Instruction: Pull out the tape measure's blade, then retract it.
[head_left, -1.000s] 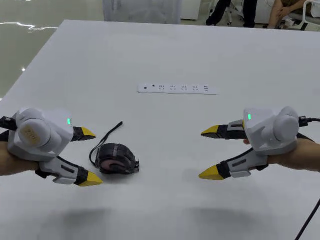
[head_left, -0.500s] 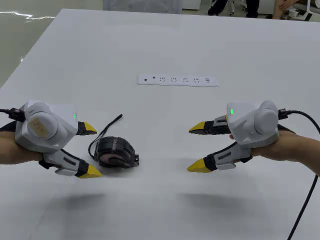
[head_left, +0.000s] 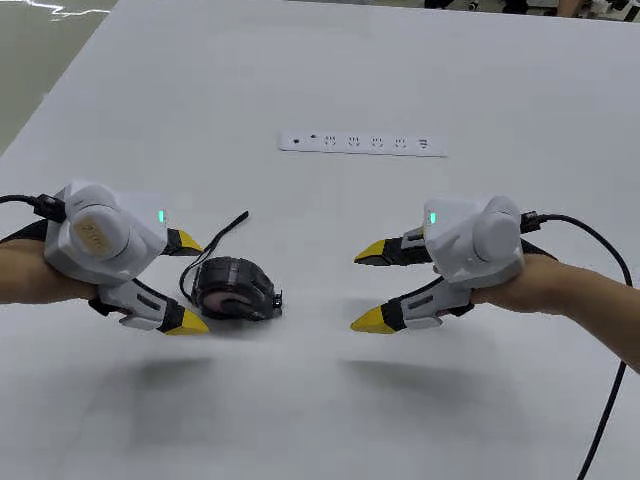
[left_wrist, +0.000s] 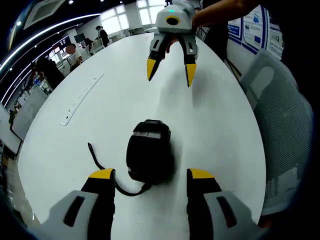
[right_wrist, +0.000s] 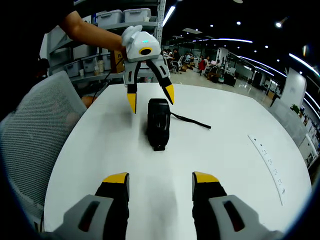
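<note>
Tape measure (head_left: 234, 290) sat on the bench (head_left: 320, 420), its black case between the wide-spread, empty left tongs (head_left: 192, 283), not yet touched. I judged the case rigid, compact and grippy: clamp across its flat sides. The blade tip seemed to face the right tongs (head_left: 363, 289), also wide and empty, nearby. Small, thin, likely slippery; blade springy.

L hand-held gripper (left_wrist: 151, 174) wide, tape measure (left_wrist: 149, 149) ahead

no legible text or markings
</note>
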